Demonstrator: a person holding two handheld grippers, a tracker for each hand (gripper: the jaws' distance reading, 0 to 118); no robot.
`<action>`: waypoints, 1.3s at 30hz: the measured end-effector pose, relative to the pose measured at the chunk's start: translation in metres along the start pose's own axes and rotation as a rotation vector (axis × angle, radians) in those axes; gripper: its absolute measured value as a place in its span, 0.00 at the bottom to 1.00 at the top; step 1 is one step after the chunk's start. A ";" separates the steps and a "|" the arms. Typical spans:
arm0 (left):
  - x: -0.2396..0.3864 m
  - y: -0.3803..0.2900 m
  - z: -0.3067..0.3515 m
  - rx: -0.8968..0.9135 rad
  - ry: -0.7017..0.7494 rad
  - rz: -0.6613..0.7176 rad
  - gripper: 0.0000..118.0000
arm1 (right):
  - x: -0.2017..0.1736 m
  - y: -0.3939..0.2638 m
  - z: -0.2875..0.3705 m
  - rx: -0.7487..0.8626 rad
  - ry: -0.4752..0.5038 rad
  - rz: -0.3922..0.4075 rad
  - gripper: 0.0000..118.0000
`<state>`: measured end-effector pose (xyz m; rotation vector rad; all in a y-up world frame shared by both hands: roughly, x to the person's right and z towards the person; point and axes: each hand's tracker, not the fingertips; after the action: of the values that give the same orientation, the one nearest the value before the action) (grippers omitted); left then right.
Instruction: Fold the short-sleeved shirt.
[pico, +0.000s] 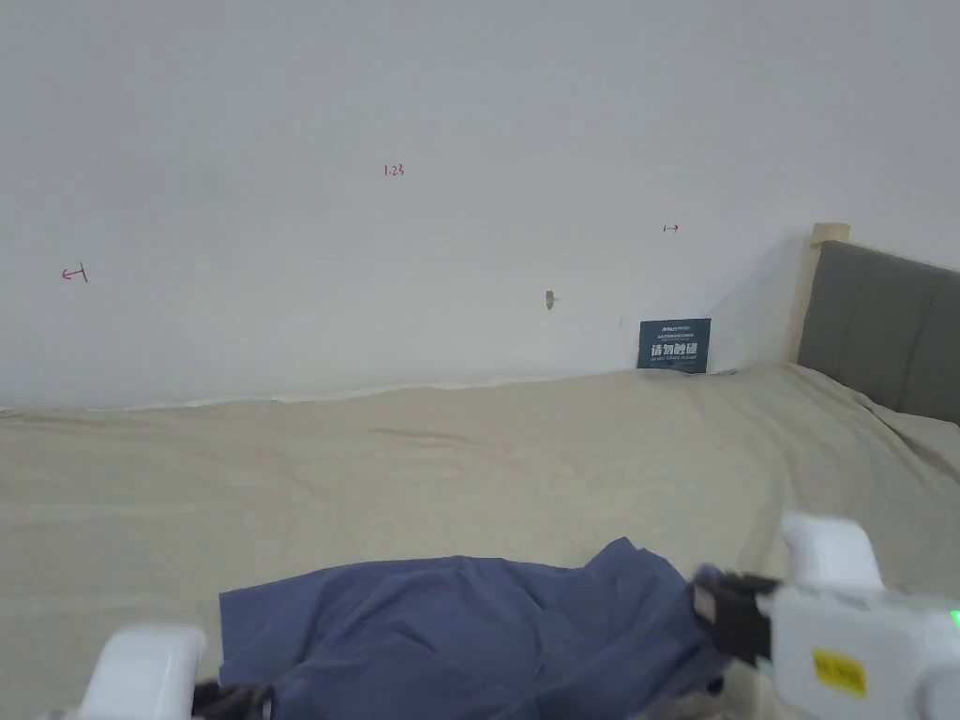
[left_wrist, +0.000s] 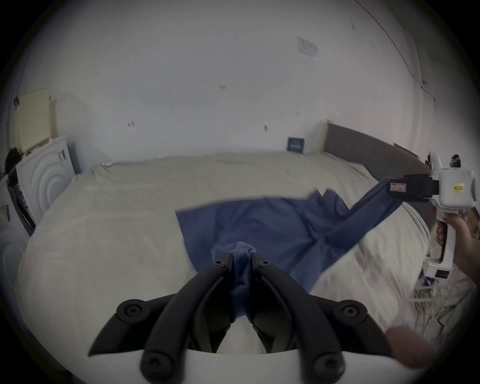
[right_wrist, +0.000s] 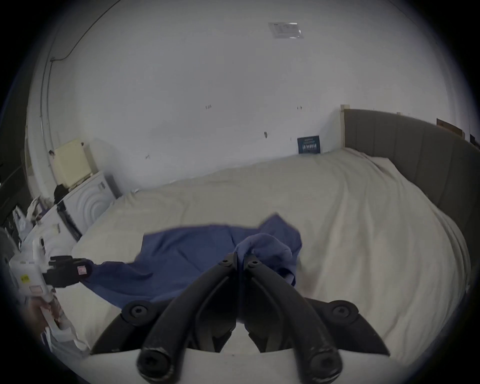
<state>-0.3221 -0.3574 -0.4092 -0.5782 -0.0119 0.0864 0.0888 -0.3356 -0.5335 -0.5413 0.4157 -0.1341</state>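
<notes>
Beyond both sets of jaws the bed (pico: 469, 450) stretches away to a white wall (pico: 422, 187), its beige sheet bare except for the shirt (pico: 469, 637), with a grey headboard (pico: 881, 328) off to the right gripper's side. On that sheet the blue shirt lies only partly spread: its far edge rests on the bed ahead of the jaws, while the near part is lifted and drawn out between the two grippers. Left gripper (left_wrist: 240, 262) has its jaws closed narrow on a bunched fold of the shirt, the cloth pushing up between the tips and running back down between them. Right gripper (right_wrist: 240, 259) is likewise clamped on a gathered bit of the shirt, a soft hump of fabric swelling just past its tips; in the left gripper view a taut band of cloth runs from the body of the shirt up to it. Judging from this, the step in hand is the laying-out: the shirt is held at two points of its near edge and is being spread flat, and no fold has yet been made. Which corners are held, shoulders or hem, I cannot tell. The next move probably calls for drawing the two grippers apart and outward to take up the slack, then lowering the cloth evenly so it settles without wrinkles before any folding begins.
</notes>
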 end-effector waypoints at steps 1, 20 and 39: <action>0.004 -0.016 0.012 0.009 0.004 -0.007 0.11 | 0.004 -0.018 0.016 -0.006 0.001 0.016 0.02; -0.020 -0.089 0.031 -0.286 0.042 0.206 0.11 | 0.029 -0.110 0.057 -0.305 -0.028 -0.041 0.03; -0.013 -0.077 0.093 -0.024 0.083 0.298 0.95 | 0.017 -0.075 0.112 -0.063 -0.024 -0.044 0.88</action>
<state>-0.3320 -0.3717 -0.2889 -0.6037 0.1545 0.3520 0.1500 -0.3498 -0.4129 -0.6137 0.3861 -0.1576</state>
